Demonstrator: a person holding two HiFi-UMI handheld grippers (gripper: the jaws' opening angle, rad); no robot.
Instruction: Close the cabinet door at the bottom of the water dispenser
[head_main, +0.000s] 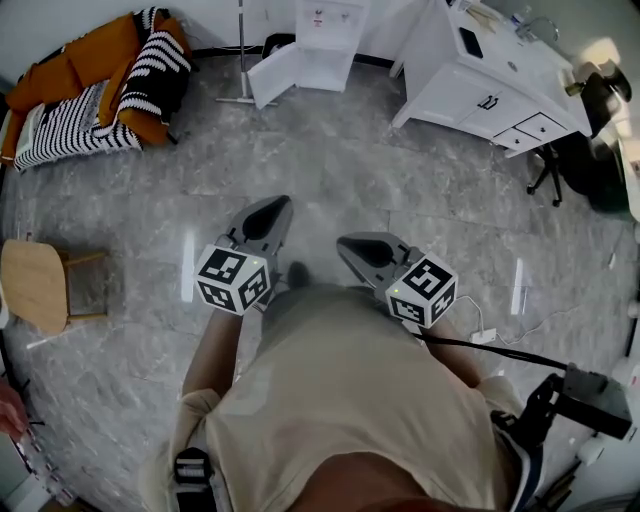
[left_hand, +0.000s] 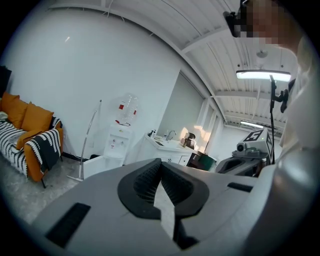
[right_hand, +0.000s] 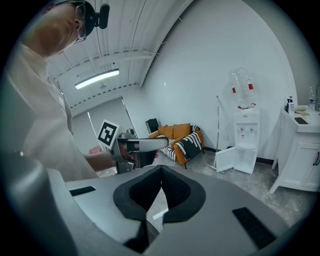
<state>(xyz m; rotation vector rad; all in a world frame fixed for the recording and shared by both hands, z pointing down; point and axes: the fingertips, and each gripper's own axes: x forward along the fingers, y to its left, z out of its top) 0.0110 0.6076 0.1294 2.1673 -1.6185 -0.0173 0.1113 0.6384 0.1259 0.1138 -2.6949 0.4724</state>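
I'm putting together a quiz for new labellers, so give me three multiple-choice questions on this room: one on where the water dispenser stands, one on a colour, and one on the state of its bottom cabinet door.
1. The water dispenser stands:
A) between the sofa and the white sink counter
B) on the sofa
C) on the counter

2. The sofa cushions are:
A) green
B) orange
C) blue

3. The dispenser's cabinet door is:
A) shut
B) missing
C) swung open

Answers:
1 A, the head view shows it between them.
2 B, they look orange in every view.
3 C, the door angles out from the base.
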